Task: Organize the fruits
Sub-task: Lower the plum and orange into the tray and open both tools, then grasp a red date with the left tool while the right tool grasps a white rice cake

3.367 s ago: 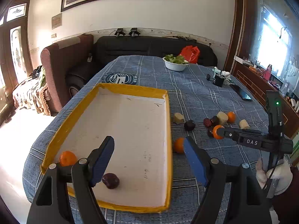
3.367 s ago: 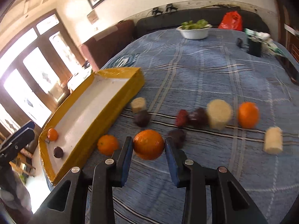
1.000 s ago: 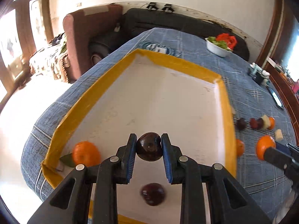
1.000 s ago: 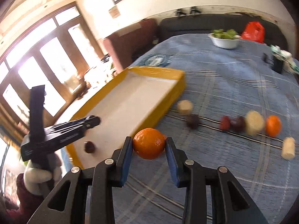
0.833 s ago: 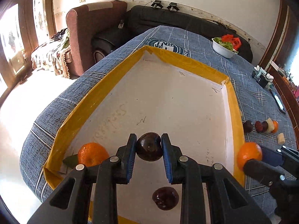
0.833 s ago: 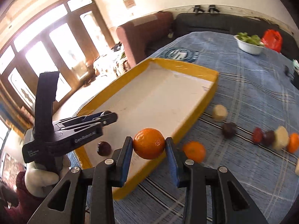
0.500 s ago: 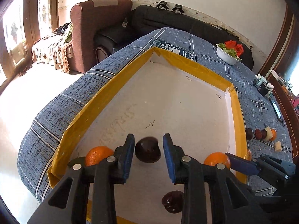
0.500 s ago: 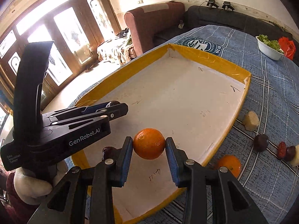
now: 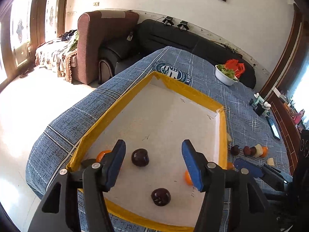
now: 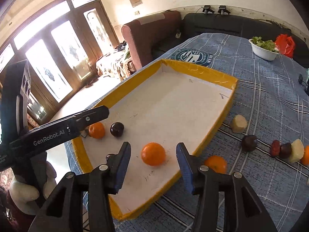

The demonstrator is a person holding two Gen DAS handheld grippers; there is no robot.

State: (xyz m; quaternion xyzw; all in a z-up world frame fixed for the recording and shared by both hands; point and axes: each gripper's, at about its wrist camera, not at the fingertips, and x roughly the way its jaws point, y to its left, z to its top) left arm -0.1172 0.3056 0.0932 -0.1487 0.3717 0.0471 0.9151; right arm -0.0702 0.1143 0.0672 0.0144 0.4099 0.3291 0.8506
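The left gripper [image 9: 153, 163] is opening above the tray [image 9: 125, 98], nothing between its pads; a dark plum [image 9: 140, 157] is lying on the tray floor beneath the gap, a second plum [image 9: 160, 196] nearer. The right gripper [image 10: 153, 163] is also opening, its orange [image 10: 153, 153] sitting free on the tray floor. Only the right wrist view is showing the corner orange [image 10: 97, 130] whole and the person's gloved hand [image 10: 23, 191]. The tray's long axis is running away toward the white bowl [image 10: 263, 52]. More fruit [image 10: 249, 142] is lying in a row on the blue cloth [image 10: 270, 89], beside the tray.
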